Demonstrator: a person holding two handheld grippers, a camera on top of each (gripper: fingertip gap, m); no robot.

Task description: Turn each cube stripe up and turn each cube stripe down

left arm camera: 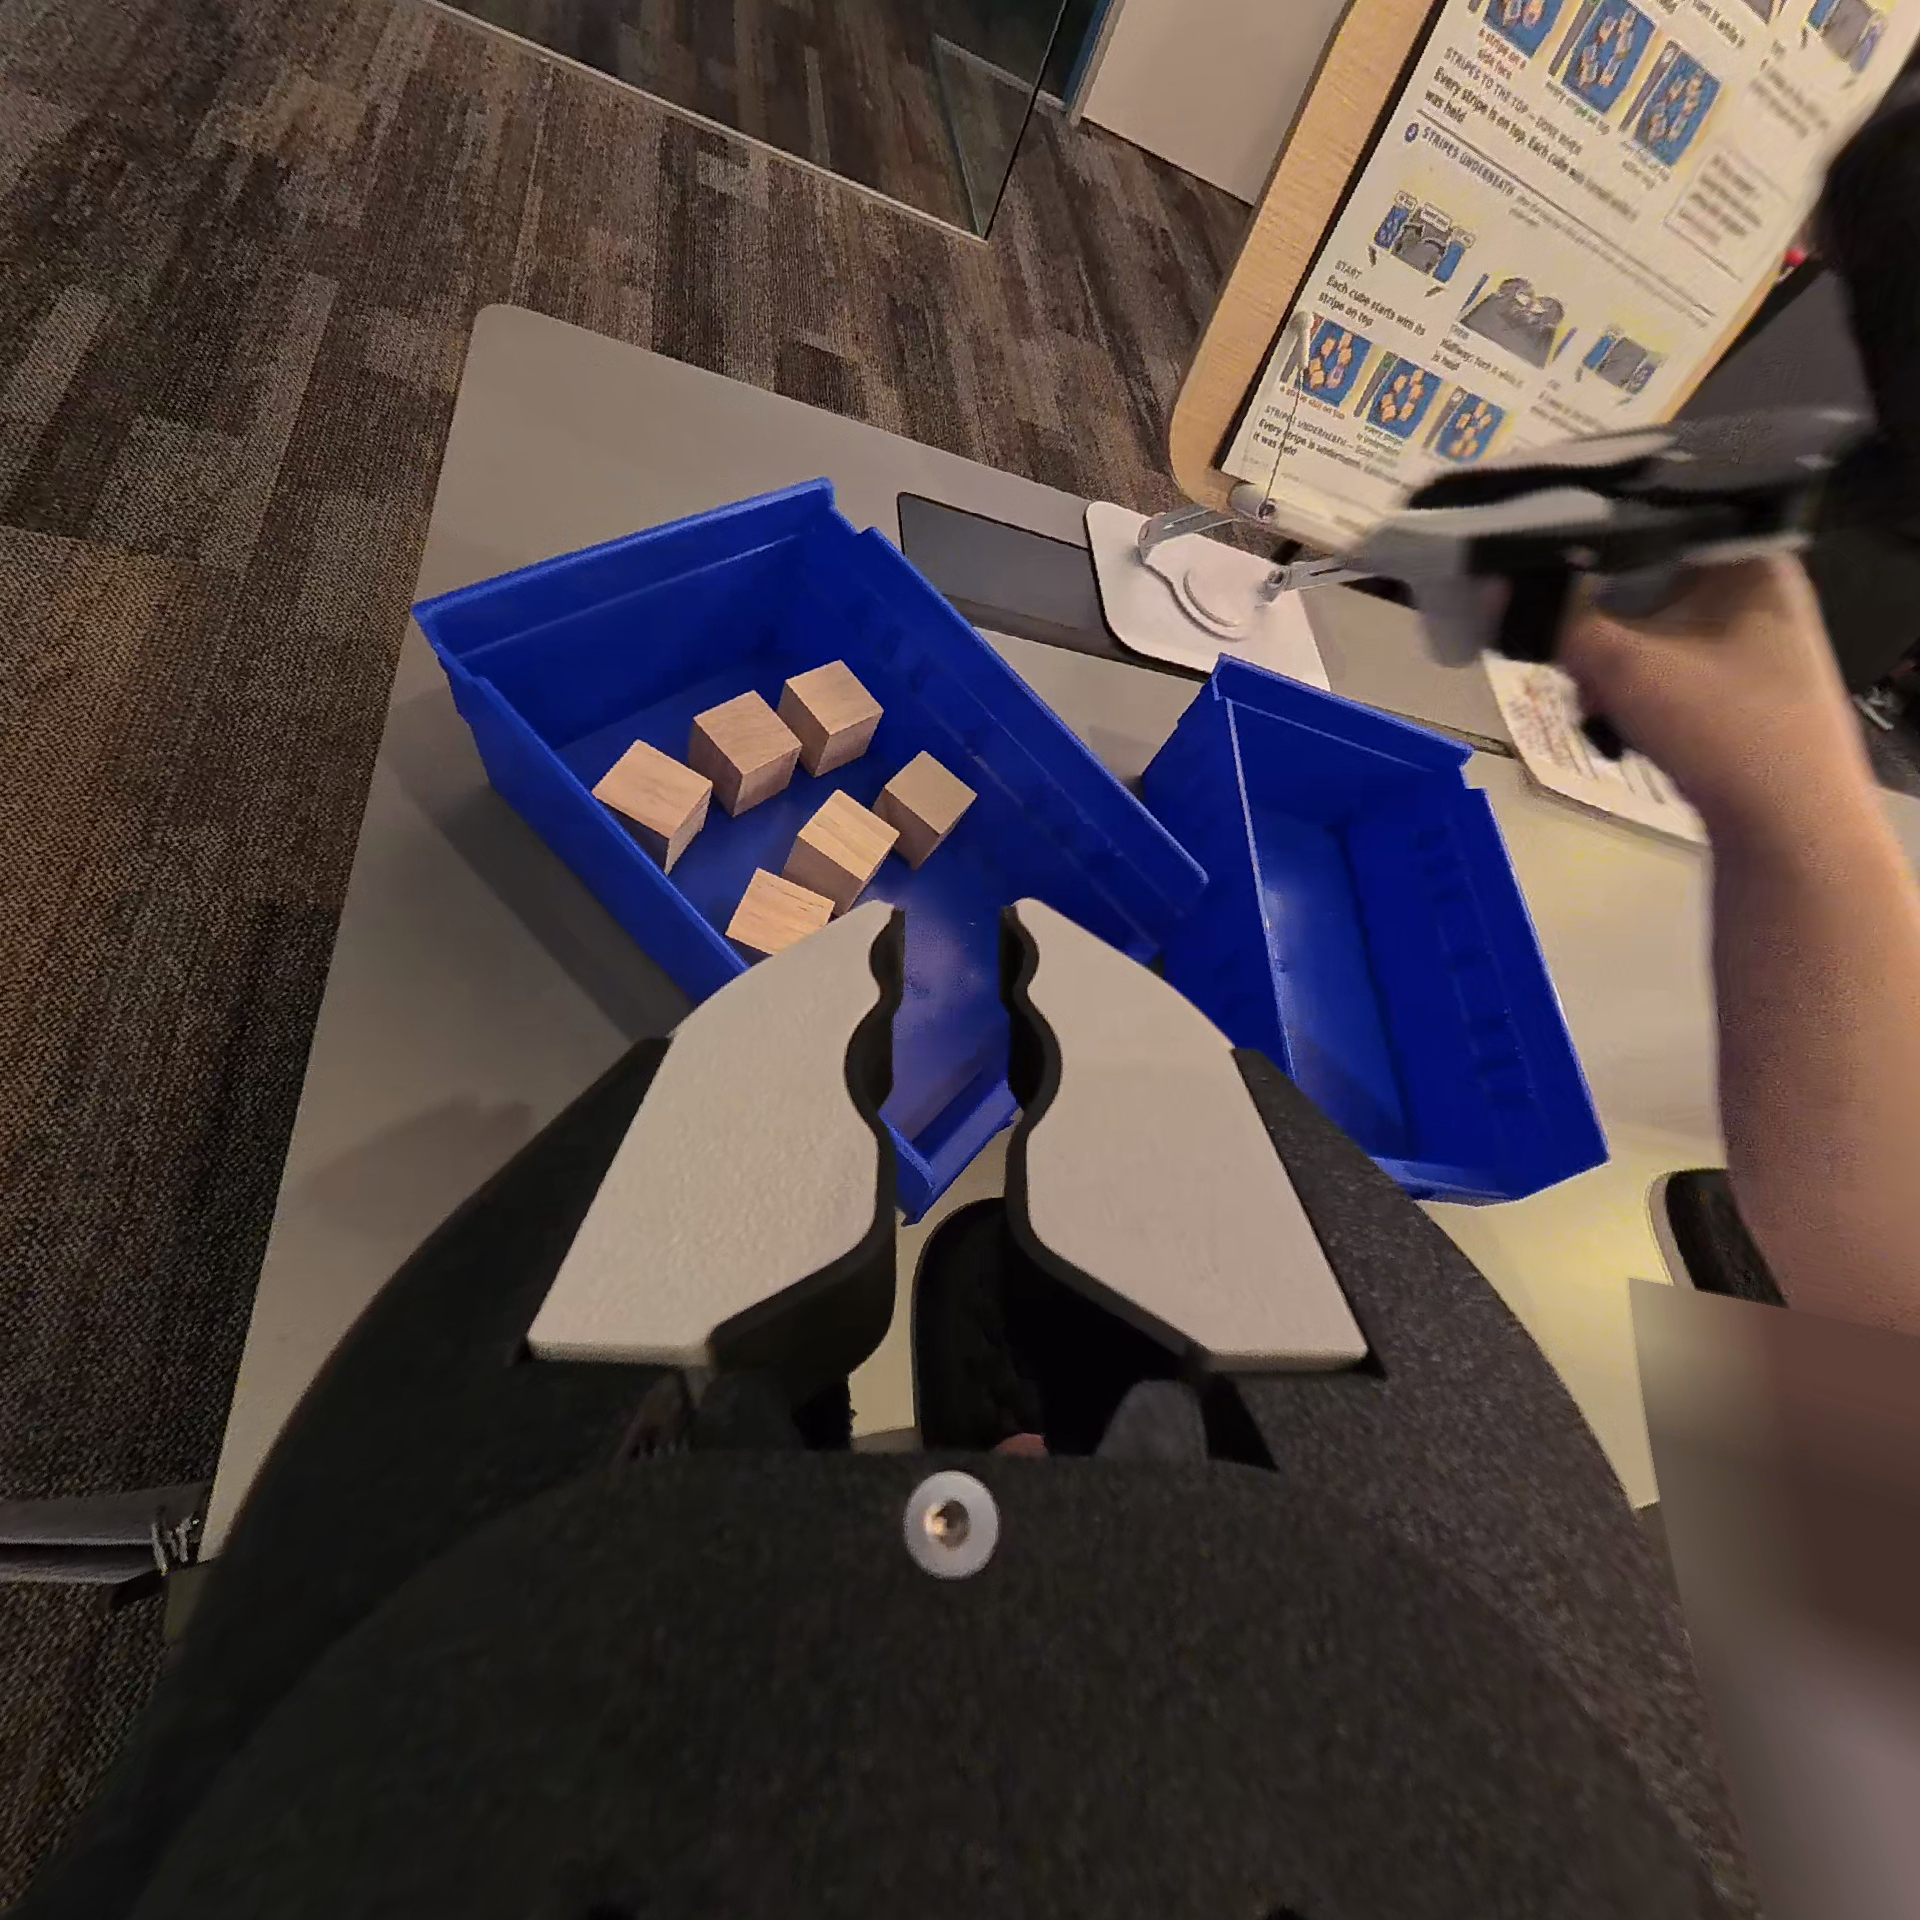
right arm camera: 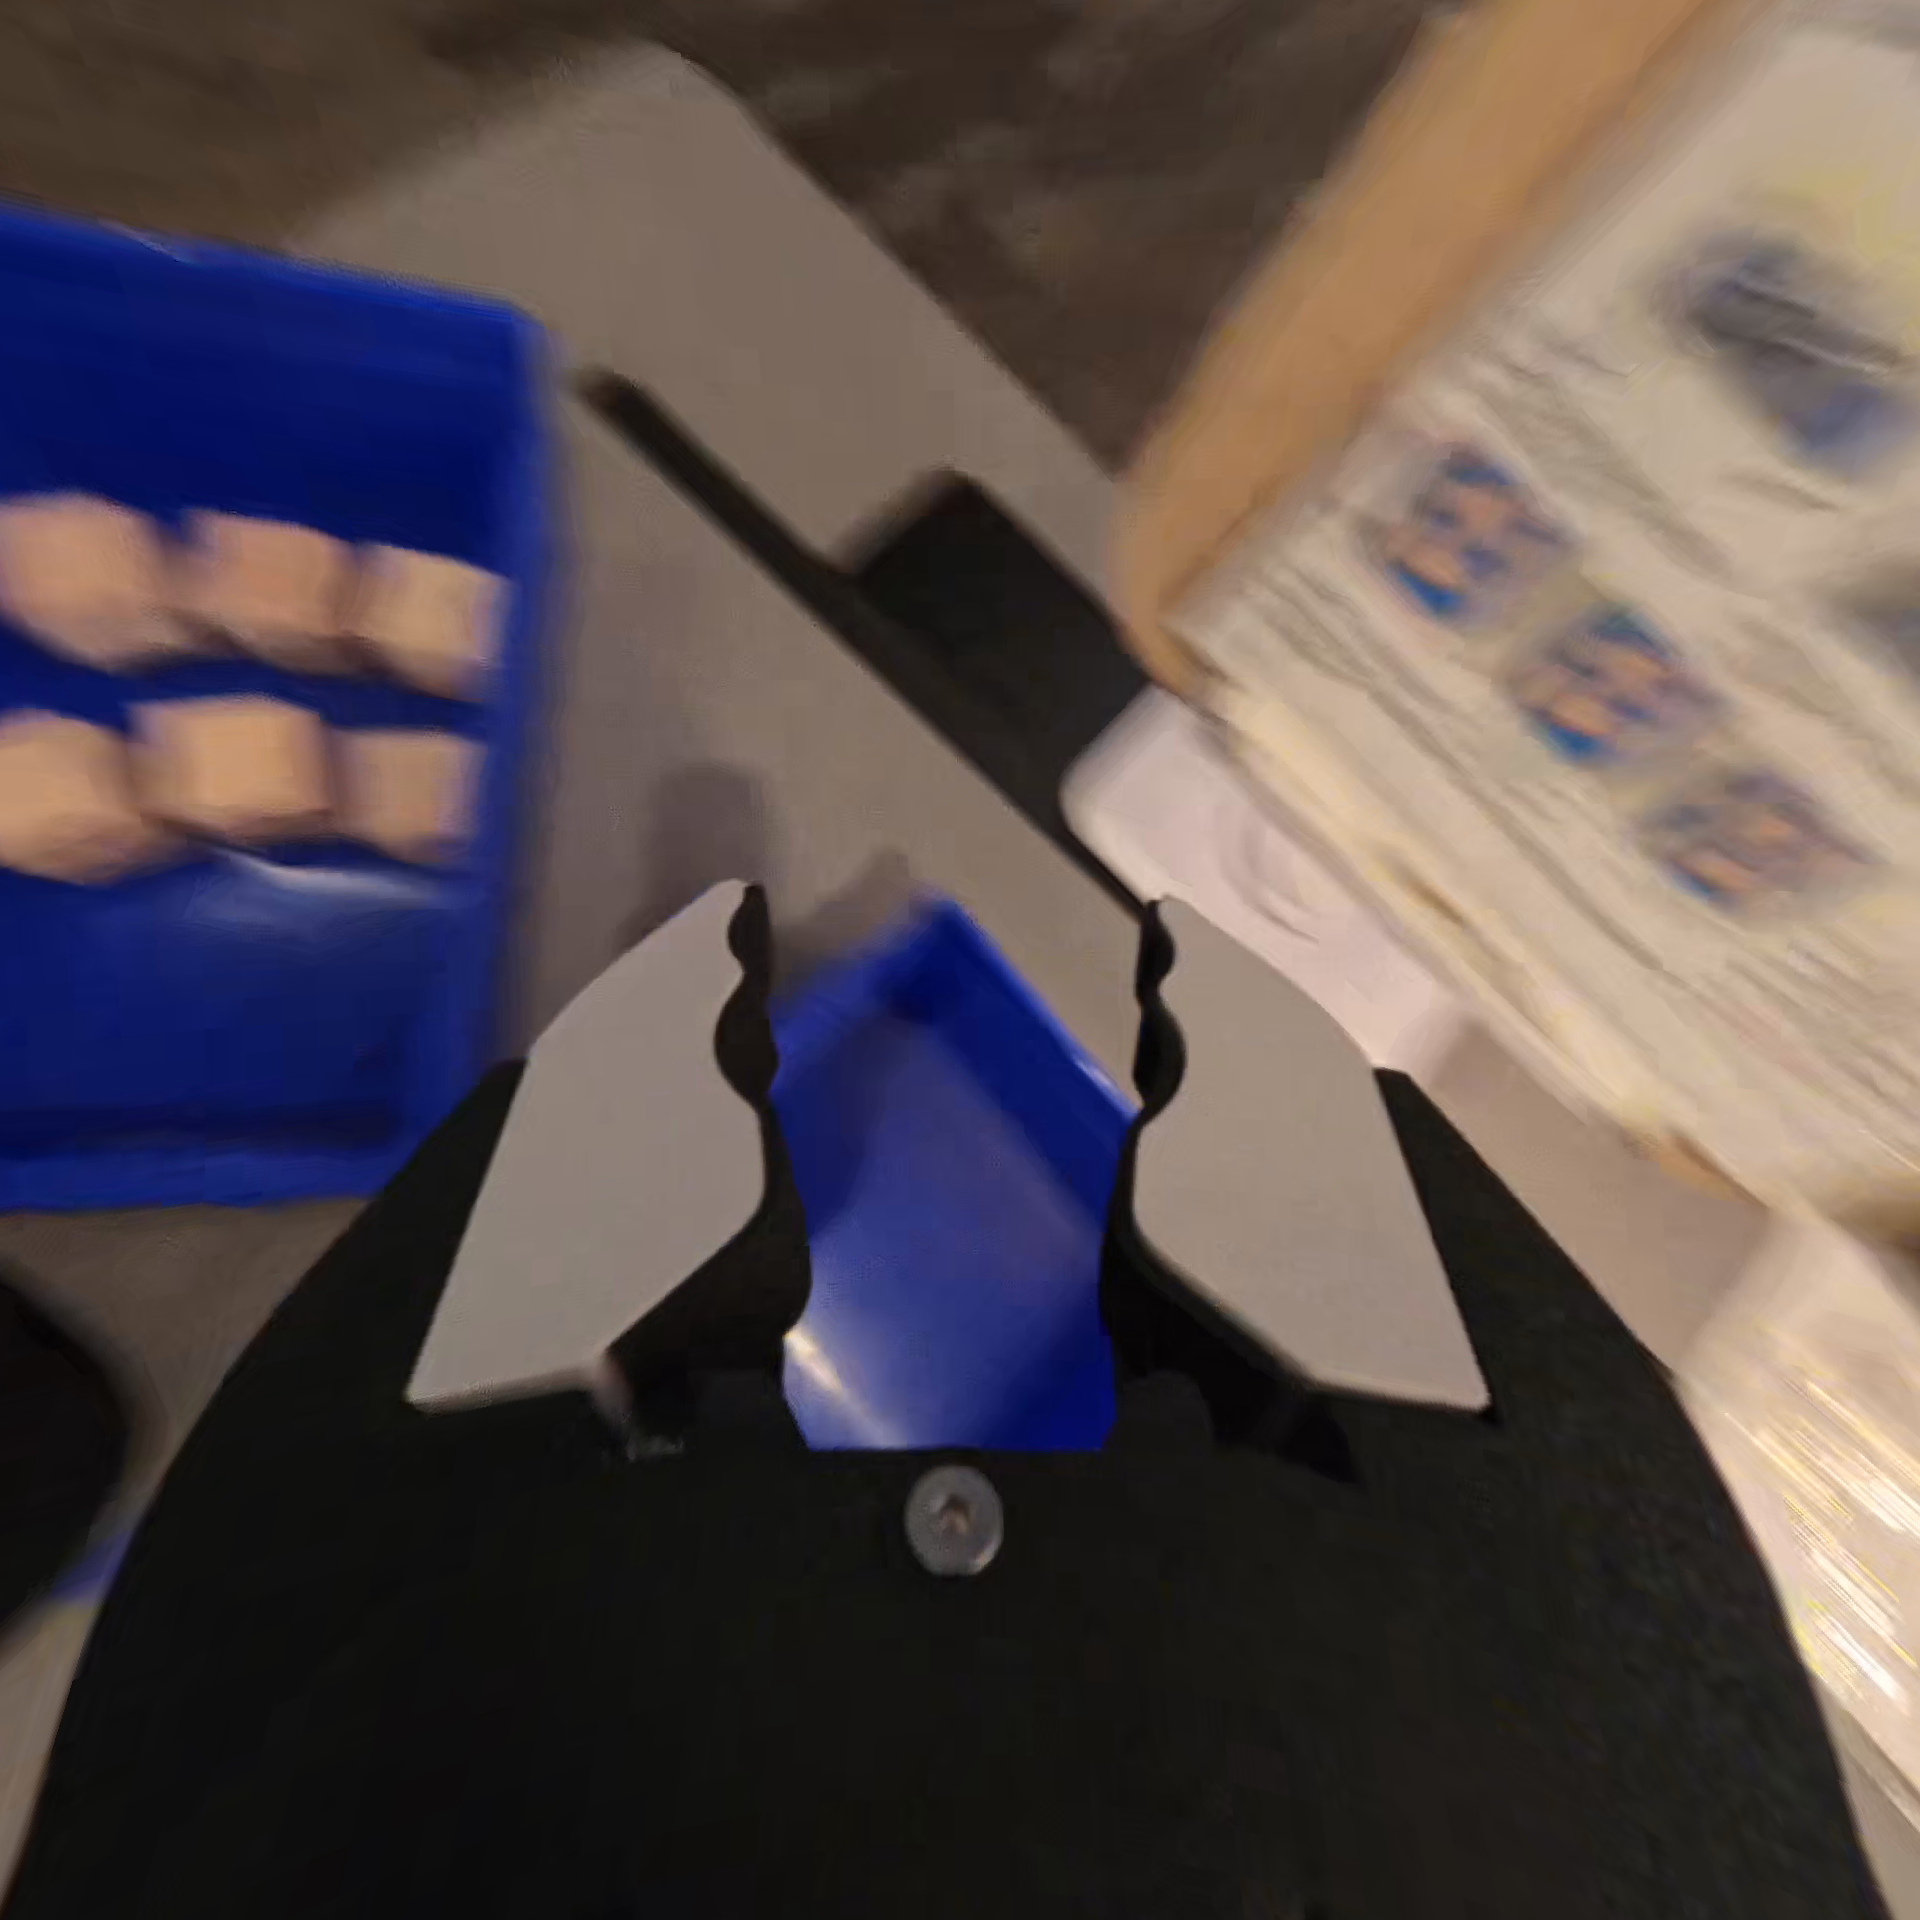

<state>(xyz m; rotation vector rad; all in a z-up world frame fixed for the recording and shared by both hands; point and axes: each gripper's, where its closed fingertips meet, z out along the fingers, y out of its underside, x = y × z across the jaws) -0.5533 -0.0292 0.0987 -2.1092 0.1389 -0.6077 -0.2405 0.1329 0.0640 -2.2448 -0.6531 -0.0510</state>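
Note:
Several plain wooden cubes (left arm camera: 790, 790) lie in a blue bin (left arm camera: 623, 561) on the grey table (left arm camera: 582, 436). No stripe shows on their visible faces. My left gripper (left arm camera: 951, 914) hovers above the near end of this bin, empty, its jaws a narrow gap apart. A second blue bin (left arm camera: 1382, 935) to the right is empty. My right gripper (right arm camera: 951, 904) is wide open and empty above that empty bin (right arm camera: 935, 1143). It also shows blurred in the left wrist view (left arm camera: 1455, 551). The right wrist view is motion-blurred, with the cubes (right arm camera: 239, 686) at its left.
An instruction sheet on a wooden board (left arm camera: 1507, 208) stands on a white base (left arm camera: 1195, 592) at the back right. A black panel (left arm camera: 987, 561) lies behind the bins. A person's forearm (left arm camera: 1818, 935) crosses the right side. Carpet floor (left arm camera: 208, 520) lies beyond the table's left edge.

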